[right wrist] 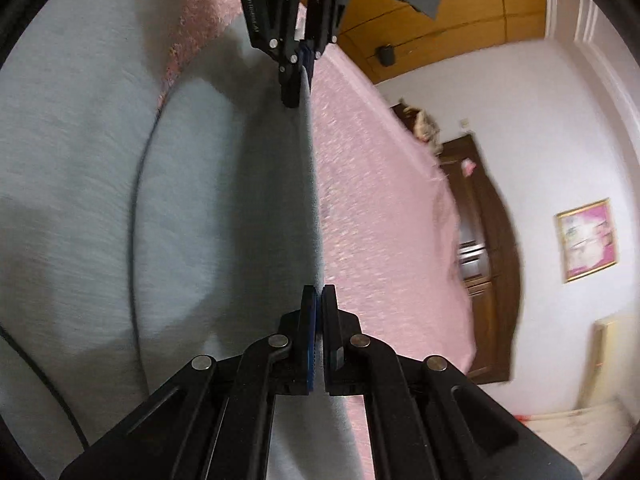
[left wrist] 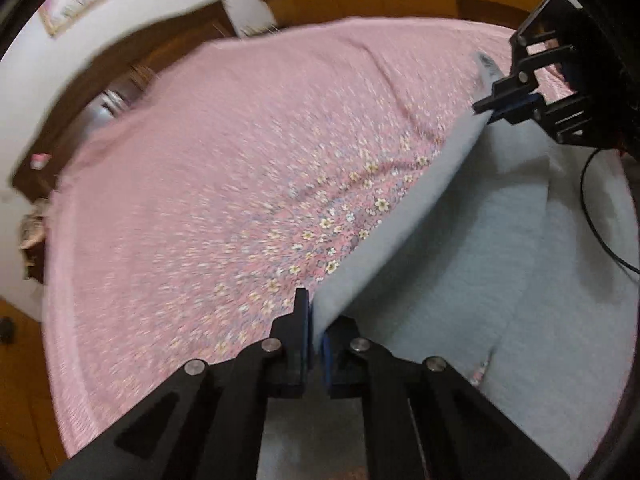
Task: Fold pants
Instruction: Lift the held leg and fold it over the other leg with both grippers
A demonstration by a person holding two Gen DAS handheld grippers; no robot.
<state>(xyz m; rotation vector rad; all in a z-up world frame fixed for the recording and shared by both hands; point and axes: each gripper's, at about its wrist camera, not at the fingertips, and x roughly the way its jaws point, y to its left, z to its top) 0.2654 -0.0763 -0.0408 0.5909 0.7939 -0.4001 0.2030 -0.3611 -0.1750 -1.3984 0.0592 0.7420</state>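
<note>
Left gripper (left wrist: 316, 320) and right gripper (right wrist: 319, 300) both pinch one raised edge of grey pants (left wrist: 520, 260), taut between them above pink sheet (left wrist: 220, 160).

Between the left tongs (left wrist: 316, 320) and the right tongs (left wrist: 486, 110) the raised edge of the grey pants (left wrist: 400, 208) stretches like a wall. Beyond it the pink bedspread (left wrist: 220, 168) lies bare and open. A black cable (left wrist: 596, 216) loops near the right tongs.

Both wrist views close above bed (left wrist: 200, 180), facing each other along pants (left wrist: 400, 220)
</note>
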